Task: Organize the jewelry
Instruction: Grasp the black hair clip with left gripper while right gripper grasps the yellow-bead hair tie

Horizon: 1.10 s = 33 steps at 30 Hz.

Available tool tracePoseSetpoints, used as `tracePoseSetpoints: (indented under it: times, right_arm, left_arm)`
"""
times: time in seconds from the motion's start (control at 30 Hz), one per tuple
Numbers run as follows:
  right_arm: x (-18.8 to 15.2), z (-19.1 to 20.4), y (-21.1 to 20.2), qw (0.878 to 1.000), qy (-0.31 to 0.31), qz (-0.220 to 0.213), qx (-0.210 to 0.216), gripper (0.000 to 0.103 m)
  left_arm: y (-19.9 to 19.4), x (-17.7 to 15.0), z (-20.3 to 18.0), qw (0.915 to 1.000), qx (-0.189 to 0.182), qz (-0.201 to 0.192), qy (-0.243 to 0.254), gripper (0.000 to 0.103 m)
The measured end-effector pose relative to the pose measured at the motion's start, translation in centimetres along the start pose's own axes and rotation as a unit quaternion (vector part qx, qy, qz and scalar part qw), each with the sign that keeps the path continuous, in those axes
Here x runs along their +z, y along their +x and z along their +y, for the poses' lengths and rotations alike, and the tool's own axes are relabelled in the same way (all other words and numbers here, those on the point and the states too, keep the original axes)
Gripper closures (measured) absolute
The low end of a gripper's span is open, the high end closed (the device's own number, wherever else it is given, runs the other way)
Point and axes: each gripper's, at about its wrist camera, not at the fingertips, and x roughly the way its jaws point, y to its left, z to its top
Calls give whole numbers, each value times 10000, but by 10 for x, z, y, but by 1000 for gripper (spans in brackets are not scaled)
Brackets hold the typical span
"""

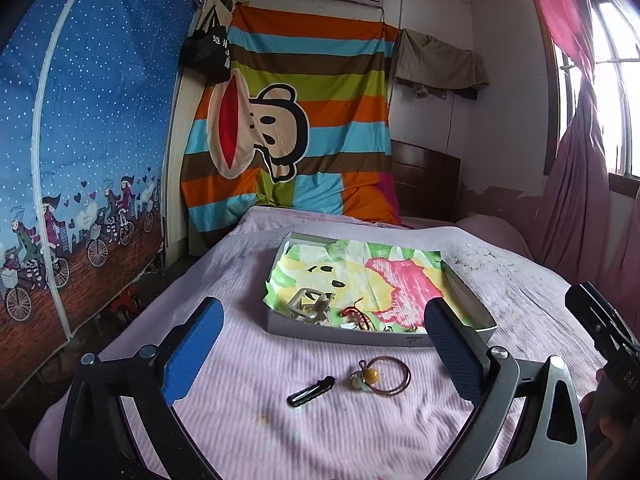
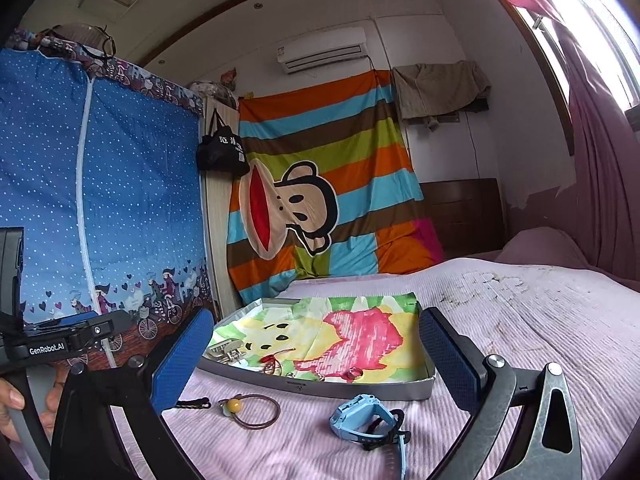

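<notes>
Left gripper [image 1: 323,342]: spread wide, blue pads [image 1: 192,350] well apart, nothing between them. Hovering over pink bedspread [image 1: 248,432]. Framed inside the gap, on the cloth: black hair clip [image 1: 311,390] lying slantwise, and just right of it a brown hair tie [image 1: 390,374] with amber bead and pale charm [image 1: 365,377]. Clip and tie close, not touching. Neither item in contact with either finger.

Beyond the fingertips: shallow grey tray [image 1: 352,334] lined with a bright cartoon cloth. Near front edge of the tray, a silver claw clip [image 1: 309,305] at left, a red clip [image 1: 356,314] beside it; smaller pieces along the front wall too small to identify.

Right gripper [image 2: 316,358]: likewise released, jaws wide, holding nothing. Between the fingers and low in view: blue watch [image 2: 362,426] with dark strap, lying on the bedspread just in front of the tray [image 2: 360,390]. Hair tie [image 2: 256,411] to its left, apart from it; hair clip [image 2: 195,403] farther left, partly hidden behind the left-hand pad [image 2: 182,360]. Inside the tray, a ring [image 2: 354,373] near the front wall, the red clip [image 2: 272,360] and silver claw clip [image 2: 226,350] toward the left.

All three loose items outside the tray, on the near side.
</notes>
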Motion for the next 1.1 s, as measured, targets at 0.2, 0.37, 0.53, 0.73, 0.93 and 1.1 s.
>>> tracePoseSetpoints:
  times: [0.2,0.37,0.53,0.73,0.93,1.1]
  right_arm:
    - [-3,11,-11,9999,-57,-96,-9,0]
    - [-9,23,-18,9997,-217,-73,11,0]
    - [-18,31,-12,9994,-325,139,69,0]
    - [-31,32,1,9981,-290,533,113,0]
    - [-43,29,14,9952,-166,948,159,0]
    - [-50,28,27,9906,-127,1358,124,0]
  left_arm:
    - [-14,-4,14,9998,85,62,149,5]
    - [-27,-14,21,9998,141,19,138,5]
    - [-31,-22,23,9997,110,87,190,5]
    - [-20,-31,29,9989,109,369,272,5]
    - [0,-40,33,9962,69,801,349,5]
    - [18,-47,35,9926,-30,1163,335,5]
